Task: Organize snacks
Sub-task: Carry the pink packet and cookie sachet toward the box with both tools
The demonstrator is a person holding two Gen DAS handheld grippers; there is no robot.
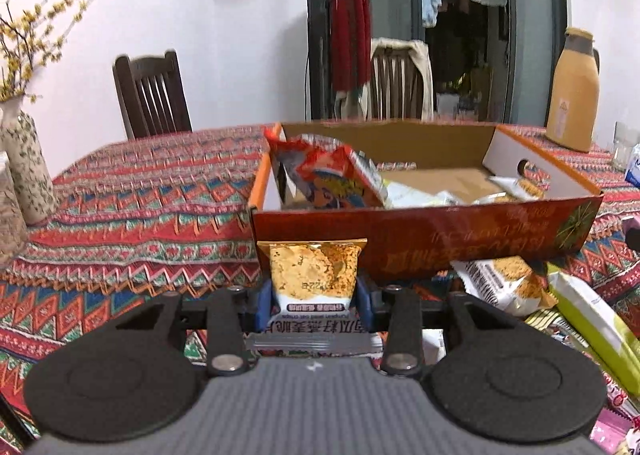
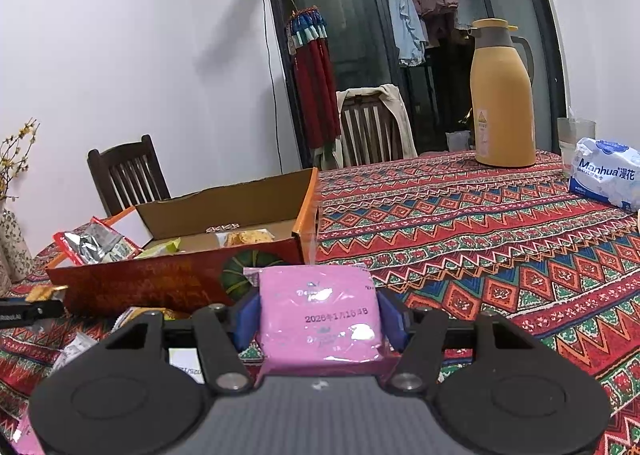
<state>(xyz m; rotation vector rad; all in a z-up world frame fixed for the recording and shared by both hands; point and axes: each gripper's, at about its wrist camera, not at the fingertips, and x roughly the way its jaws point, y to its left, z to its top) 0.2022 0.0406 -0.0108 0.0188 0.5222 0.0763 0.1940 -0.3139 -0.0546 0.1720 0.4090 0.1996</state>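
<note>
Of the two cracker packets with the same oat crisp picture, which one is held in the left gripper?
The upright cracker packet, clamped by the left gripper before the box; its twin lies loose on the tablecloth.

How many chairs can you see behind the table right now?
2: a bare dark chair toward the left wall, and a chair with a cloth over it by the glass door. Others may be hidden.

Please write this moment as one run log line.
left tool: shut on oat crisp packet | right tool: shut on pink packet | box: partly filled

Each camera sits low and close behind its own gripper, looking across the table. Both see the open orange cardboard box (image 1: 424, 243) (image 2: 168, 279) and tall yellow jug (image 1: 573, 95) (image 2: 502, 103).
</note>
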